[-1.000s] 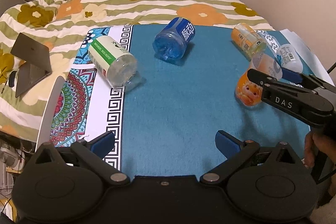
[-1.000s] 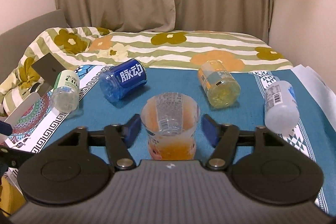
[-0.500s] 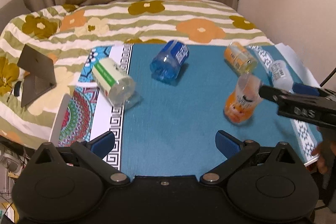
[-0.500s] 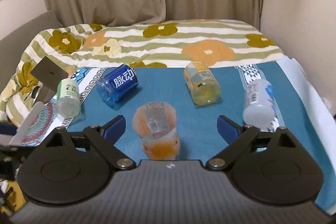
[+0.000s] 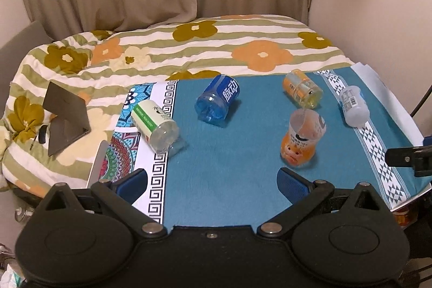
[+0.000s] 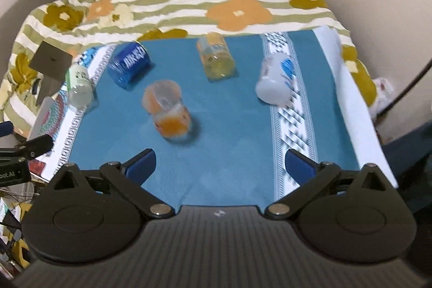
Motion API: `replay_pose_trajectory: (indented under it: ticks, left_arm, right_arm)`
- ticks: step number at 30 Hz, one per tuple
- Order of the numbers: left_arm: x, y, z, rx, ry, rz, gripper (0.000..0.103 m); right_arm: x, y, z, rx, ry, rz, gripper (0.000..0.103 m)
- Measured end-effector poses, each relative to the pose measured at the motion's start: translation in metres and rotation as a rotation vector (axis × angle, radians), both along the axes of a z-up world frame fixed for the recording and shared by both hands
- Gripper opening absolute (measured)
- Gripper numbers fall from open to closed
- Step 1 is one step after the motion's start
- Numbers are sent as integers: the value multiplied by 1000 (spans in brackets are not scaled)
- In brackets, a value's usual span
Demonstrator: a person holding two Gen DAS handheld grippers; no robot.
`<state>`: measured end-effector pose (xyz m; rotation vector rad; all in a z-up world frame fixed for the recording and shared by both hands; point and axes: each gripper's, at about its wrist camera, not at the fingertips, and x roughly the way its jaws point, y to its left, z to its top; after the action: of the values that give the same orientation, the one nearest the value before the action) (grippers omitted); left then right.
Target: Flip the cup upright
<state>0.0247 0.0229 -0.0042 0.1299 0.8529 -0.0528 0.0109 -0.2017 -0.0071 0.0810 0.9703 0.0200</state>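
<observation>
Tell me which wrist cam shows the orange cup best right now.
Left wrist: the orange cup is sharp, standing upright, open mouth up, face print readable. Right wrist shows it motion-blurred, looking tilted, details smeared.

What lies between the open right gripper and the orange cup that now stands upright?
Nothing: in the right wrist view only bare teal cloth separates the right gripper from the orange cup.
</observation>
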Motion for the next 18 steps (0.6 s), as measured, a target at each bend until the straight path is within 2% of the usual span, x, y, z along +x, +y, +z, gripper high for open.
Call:
replay_pose_trajectory:
  ticks: [7, 18]
  left_arm:
    - [-10, -7, -2, -5, -1, 13, 103]
    - [-16, -15, 3, 3, -34, 10, 103]
  right_arm:
    - [-12, -11, -6, -13, 24, -19, 103]
    - [-19, -12, -3, -15, 3, -25, 103]
